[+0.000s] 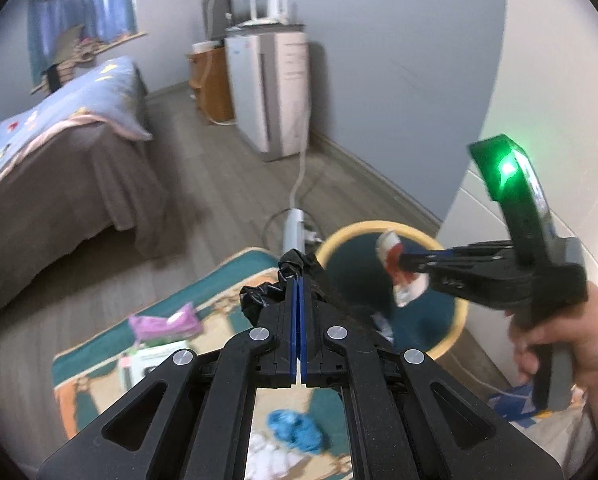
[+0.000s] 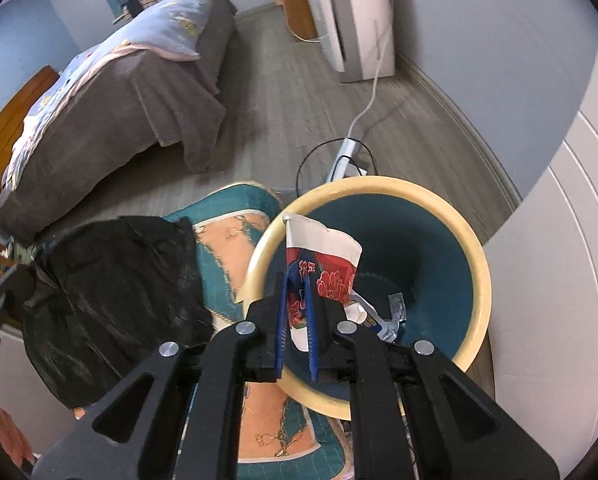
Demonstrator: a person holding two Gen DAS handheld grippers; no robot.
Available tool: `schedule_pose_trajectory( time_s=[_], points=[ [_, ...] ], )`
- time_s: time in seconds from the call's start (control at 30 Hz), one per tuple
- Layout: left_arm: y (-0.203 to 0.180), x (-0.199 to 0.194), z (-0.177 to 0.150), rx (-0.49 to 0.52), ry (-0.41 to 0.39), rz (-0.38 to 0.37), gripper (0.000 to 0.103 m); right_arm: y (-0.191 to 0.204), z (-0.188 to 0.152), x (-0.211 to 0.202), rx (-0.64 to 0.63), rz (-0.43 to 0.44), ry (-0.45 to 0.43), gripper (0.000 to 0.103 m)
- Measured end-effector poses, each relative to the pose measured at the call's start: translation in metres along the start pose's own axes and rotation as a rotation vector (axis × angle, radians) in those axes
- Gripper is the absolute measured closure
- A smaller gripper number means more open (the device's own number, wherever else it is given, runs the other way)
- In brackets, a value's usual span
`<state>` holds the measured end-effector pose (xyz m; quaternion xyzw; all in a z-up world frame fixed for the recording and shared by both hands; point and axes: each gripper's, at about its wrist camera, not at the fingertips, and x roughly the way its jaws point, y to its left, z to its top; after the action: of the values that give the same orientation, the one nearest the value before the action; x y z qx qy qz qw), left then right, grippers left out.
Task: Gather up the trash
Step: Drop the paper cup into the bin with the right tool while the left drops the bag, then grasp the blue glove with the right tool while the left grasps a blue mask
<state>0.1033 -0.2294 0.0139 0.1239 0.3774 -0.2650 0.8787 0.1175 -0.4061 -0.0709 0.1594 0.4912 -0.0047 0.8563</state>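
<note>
I'm holding one flattened paper cup (image 2: 323, 264) pinched in my right gripper (image 2: 297, 280) above one bin (image 2: 479, 280); my left gripper (image 1: 299, 280) is clamping one black bag (image 1: 259, 296).

A home bedroom is shown: a made bed (image 2: 111, 92), a curtained window (image 1: 83, 4), and a patterned rug (image 1: 203, 292).

The bin (image 2: 475, 280) stands on the floor (image 2: 283, 92) just right of the rug (image 2: 223, 240).
</note>
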Motion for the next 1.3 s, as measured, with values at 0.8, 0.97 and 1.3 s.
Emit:
schedule_pose_trajectory(
  time_s=[0.8,0.97,1.3],
  points=[
    [-0.017,0.055,-0.005,-0.020,0.039,0.027,0.015,-0.034,-0.001,0.007,0.138,-0.092,-0.001,0.045],
    [0.004,0.039,-0.019,-0.079,0.038,0.074,0.009,-0.029,-0.001,0.008,0.124,-0.089,-0.002,0.016],
    [0.056,-0.003,-0.047,-0.153,0.037,0.164,0.009,0.011,-0.005,-0.007,0.016,-0.115,-0.017,0.006]
  ],
)
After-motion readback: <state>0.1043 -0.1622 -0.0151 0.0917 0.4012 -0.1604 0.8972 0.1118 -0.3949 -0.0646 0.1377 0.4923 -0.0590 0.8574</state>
